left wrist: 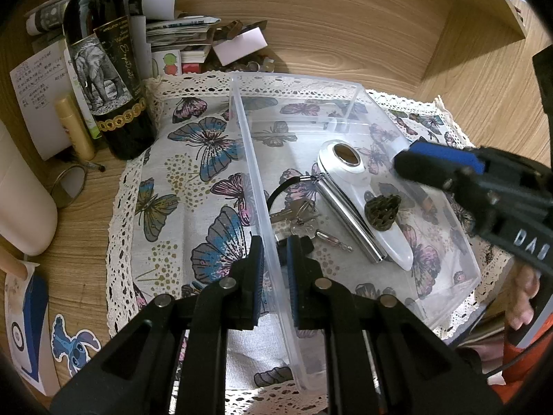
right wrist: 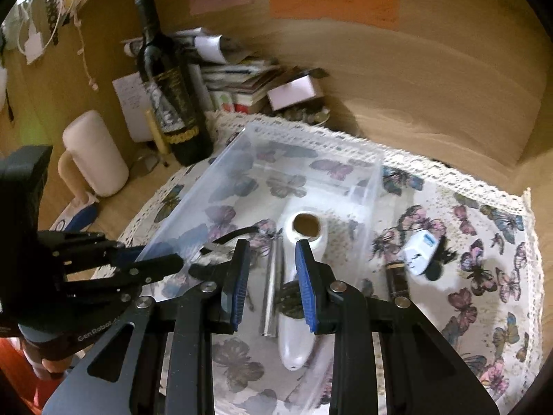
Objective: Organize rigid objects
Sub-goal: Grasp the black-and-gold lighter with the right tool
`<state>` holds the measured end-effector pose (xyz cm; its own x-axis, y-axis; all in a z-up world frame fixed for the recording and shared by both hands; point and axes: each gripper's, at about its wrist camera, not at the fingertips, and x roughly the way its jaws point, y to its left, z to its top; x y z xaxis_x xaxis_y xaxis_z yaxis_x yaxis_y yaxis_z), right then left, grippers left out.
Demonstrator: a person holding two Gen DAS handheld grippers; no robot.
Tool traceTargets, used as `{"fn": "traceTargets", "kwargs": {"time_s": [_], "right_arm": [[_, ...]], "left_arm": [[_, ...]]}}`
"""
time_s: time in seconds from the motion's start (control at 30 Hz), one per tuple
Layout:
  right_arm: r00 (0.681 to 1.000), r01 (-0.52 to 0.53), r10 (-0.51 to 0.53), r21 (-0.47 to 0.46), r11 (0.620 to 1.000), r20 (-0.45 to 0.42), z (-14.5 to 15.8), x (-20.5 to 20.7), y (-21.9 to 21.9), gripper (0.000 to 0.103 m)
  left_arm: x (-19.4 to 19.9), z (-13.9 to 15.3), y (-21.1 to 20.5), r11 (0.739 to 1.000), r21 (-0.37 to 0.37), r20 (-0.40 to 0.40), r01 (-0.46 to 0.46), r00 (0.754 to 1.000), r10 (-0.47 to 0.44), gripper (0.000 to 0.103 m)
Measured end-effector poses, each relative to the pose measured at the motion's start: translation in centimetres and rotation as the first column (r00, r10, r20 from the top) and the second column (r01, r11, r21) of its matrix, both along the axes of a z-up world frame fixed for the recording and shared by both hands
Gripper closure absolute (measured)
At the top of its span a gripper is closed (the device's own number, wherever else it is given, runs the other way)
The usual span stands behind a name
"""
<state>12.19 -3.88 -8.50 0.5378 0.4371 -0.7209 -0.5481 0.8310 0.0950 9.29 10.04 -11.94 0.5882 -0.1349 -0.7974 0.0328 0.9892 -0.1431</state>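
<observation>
Left gripper [left wrist: 273, 283]: you have it pinched on the near-left wall of the clear plastic bin [left wrist: 349, 86], one pad outside and one inside. Keep that clamp steady so the bin does not slide on the butterfly cloth [left wrist: 193, 159].
Bin contents: the keys [left wrist: 297, 218] lie nearest the clamped wall, then the metal tube [left wrist: 349, 221], the white handled tool [left wrist: 366, 200] and the dark lotus-pod piece [left wrist: 382, 212] resting on it. Leave them be.
Right gripper [right wrist: 273, 283]: its jaws stand apart with nothing between the pads, hovering over the bin above the white tool and tube.
Things not yet sorted: the dark cylinder [right wrist: 395, 276] and the small white-and-blue block [right wrist: 420, 250] lie on the cloth just outside the bin's right wall.
Next step, as I judge it: lift your right gripper clear of the wall before swinging right, then come straight down on one piece.
Risk: the thin wall flexes; brushing it could tug the bin against your left clamp.
</observation>
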Motion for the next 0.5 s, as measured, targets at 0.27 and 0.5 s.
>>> {"fn": "traceTargets", "kwargs": {"time_s": [0.27, 0.5], "right_arm": [[0.995, 0.086, -0.087, 0.018, 0.996, 0.044, 1.7, 0.6, -3.1, 0.078], [0.980, 0.193, -0.193, 0.005, 0.981, 0.045, 1.5, 1.7, -6.7, 0.072]], "left_arm": [[0.0, 0.0, 0.0, 1.000, 0.000, 0.000, 0.000, 1.000, 0.000, 0.091], [0.0, 0.0, 0.0, 1.000, 0.000, 0.000, 0.000, 1.000, 0.000, 0.091]]}}
